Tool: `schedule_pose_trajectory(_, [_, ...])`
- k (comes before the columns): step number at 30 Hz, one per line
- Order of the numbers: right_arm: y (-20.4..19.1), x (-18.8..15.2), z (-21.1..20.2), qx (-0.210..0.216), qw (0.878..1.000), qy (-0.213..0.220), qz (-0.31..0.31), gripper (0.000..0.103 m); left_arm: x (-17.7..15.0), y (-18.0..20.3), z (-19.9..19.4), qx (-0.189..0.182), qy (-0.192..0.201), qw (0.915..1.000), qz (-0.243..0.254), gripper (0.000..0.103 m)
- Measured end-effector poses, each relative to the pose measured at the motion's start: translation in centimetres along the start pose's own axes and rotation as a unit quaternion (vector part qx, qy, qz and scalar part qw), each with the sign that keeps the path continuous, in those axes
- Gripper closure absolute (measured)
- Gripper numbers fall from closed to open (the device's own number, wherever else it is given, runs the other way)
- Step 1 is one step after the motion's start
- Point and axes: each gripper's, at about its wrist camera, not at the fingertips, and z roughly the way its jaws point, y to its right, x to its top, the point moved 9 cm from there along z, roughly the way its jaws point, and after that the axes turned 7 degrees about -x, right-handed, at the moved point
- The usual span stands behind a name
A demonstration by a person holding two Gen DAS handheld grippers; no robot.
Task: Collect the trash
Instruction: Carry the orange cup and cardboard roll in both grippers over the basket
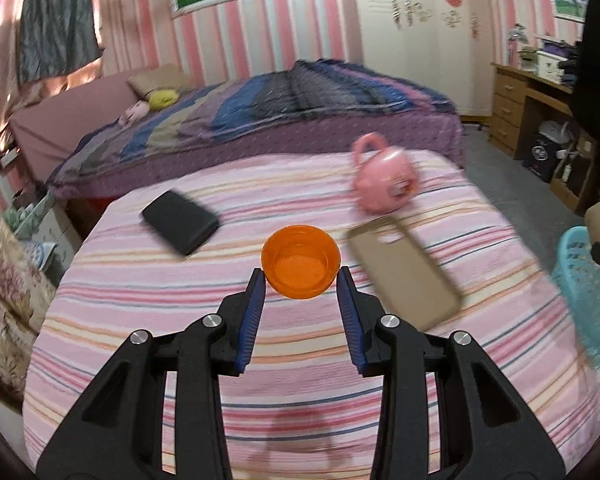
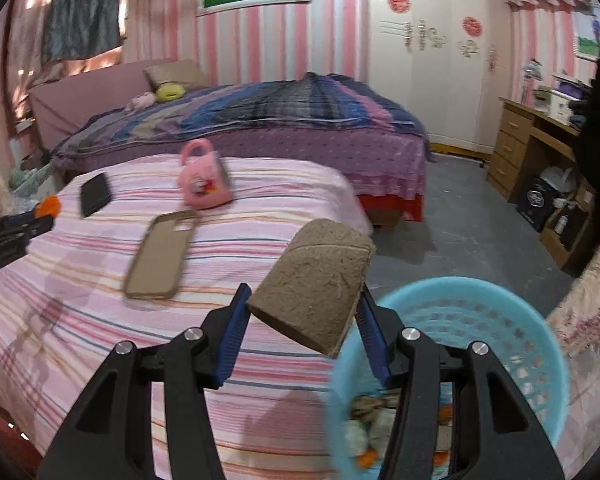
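Observation:
My left gripper [image 1: 301, 276] is shut on a small orange plastic cup [image 1: 300, 262], held mouth-up above the pink striped bedspread [image 1: 260, 360]. My right gripper [image 2: 304, 296] is shut on a flattened brown cardboard tube [image 2: 316, 280], held above the bed's right edge, just left of a light blue plastic basket [image 2: 480, 312]. Scraps of trash [image 2: 376, 424] lie in the basket's bottom. The basket [image 1: 588, 292] also shows at the right edge of the left wrist view. At the far left of the right wrist view, the left gripper [image 2: 40, 212] appears with the orange cup [image 2: 49, 205].
On the striped bed lie a black phone [image 1: 180, 222], a tan phone case [image 1: 404, 272] and a pink mug-shaped toy [image 1: 384, 178]. Behind it stands a bed with a purple and blue cover [image 1: 280, 112]. A wooden desk [image 2: 540, 152] lines the right wall beyond grey floor [image 2: 460, 216].

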Motion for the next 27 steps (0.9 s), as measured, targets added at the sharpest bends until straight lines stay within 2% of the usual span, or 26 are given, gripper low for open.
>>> schedule_pose_trajectory(5, [5.9, -1.0, -0.4, -0.054, 0.998, -0.008, 0.011, 0.051, 1.4, 6.9, -0.5, -0.039, 0.026, 0.9987, 0.021, 0.067])
schedule_pose_trajectory(8, [8.7, -1.5, -0.8, -0.072, 0.997, -0.013, 0.018, 0.051, 1.8, 12.0, 0.0, -0.072, 0.026, 0.9967, 0.025, 0.067])
schedule_pose_trajectory(15, [16.2, -3.6, -1.5, -0.096, 0.994, -0.021, 0.053, 0.051, 1.4, 21.9, 0.3, -0.122, 0.024, 0.9903, 0.061, 0.067])
schedule_pose_trajectory(19, [18.6, -4.4, -1.1, -0.106, 0.992, -0.029, 0.063, 0.051, 0.5, 26.7, 0.7, -0.141, 0.020, 0.9864, 0.083, 0.067])
schedule_pose_trajectory(27, [20.8, -4.9, -0.8, -0.119, 0.989, -0.026, 0.088, 0.051, -1.2, 33.2, 2.0, -0.167, 0.003, 0.9807, 0.101, 0.067])
